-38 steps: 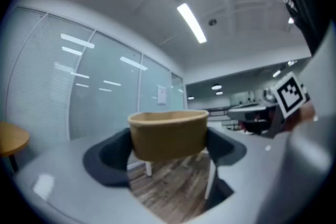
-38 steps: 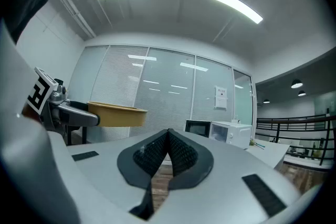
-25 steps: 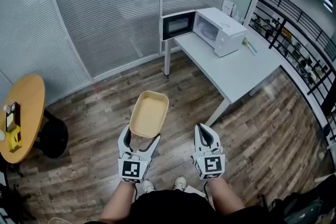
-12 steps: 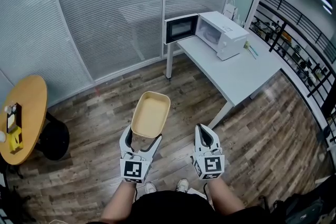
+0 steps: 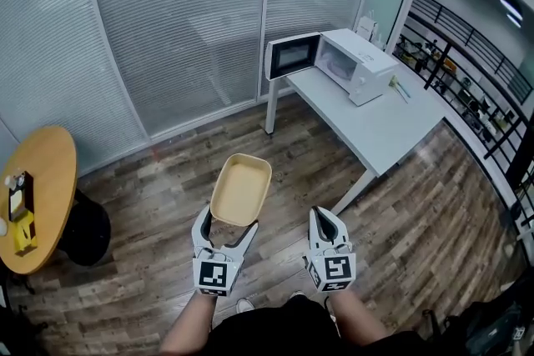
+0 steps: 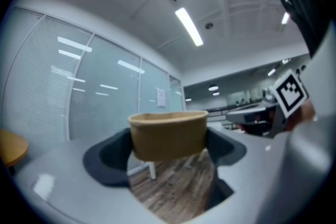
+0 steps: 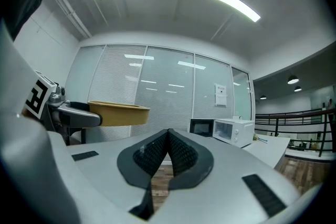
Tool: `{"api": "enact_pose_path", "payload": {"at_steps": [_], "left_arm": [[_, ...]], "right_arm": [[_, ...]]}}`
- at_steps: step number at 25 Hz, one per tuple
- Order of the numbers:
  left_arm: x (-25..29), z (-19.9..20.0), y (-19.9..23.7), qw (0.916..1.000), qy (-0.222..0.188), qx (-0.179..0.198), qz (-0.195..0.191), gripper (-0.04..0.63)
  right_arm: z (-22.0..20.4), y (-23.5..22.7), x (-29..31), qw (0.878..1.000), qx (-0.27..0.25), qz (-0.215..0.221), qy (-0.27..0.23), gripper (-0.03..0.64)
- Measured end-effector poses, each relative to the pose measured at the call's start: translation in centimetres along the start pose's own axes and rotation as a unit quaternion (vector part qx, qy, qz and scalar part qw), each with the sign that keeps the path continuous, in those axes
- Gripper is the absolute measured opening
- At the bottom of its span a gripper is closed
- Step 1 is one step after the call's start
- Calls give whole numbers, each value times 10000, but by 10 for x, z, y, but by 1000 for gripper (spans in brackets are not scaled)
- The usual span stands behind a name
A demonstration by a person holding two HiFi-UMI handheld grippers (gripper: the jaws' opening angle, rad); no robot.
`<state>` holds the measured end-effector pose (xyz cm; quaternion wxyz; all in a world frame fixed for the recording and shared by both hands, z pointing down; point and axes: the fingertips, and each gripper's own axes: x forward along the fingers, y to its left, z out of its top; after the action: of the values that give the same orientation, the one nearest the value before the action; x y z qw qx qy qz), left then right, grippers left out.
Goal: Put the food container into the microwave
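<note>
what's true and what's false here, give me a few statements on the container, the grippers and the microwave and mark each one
1. The left gripper holds the food container between its jaws. True.
2. The right gripper is wide open. False: its jaws are together with nothing between them.
3. The microwave has its door shut. False: the door is swung open.
4. The microwave stands on the white table. True.
5. The food container is full of food. False: in the head view its inside looks empty.
</note>
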<state>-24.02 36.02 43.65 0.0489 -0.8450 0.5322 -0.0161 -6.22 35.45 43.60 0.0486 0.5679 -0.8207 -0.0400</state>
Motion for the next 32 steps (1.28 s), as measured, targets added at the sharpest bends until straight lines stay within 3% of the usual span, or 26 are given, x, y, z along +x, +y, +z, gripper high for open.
{"api": "enact_pose_path", "payload": {"at_steps": [11,20,32], "left_arm": [[55,-2,21,9998,-127,-72,-134,451],[145,-12,46,9997,-91,-219,-12,451],[256,-11,52,9999,-18,-117,-27,451]], "right_arm": [[0,-12,56,9999,-85,74,-95,6],[-2,-72,142,9999,54,-8,-119,8],[-9,-153,232,9991,364,51,-198,8]]}}
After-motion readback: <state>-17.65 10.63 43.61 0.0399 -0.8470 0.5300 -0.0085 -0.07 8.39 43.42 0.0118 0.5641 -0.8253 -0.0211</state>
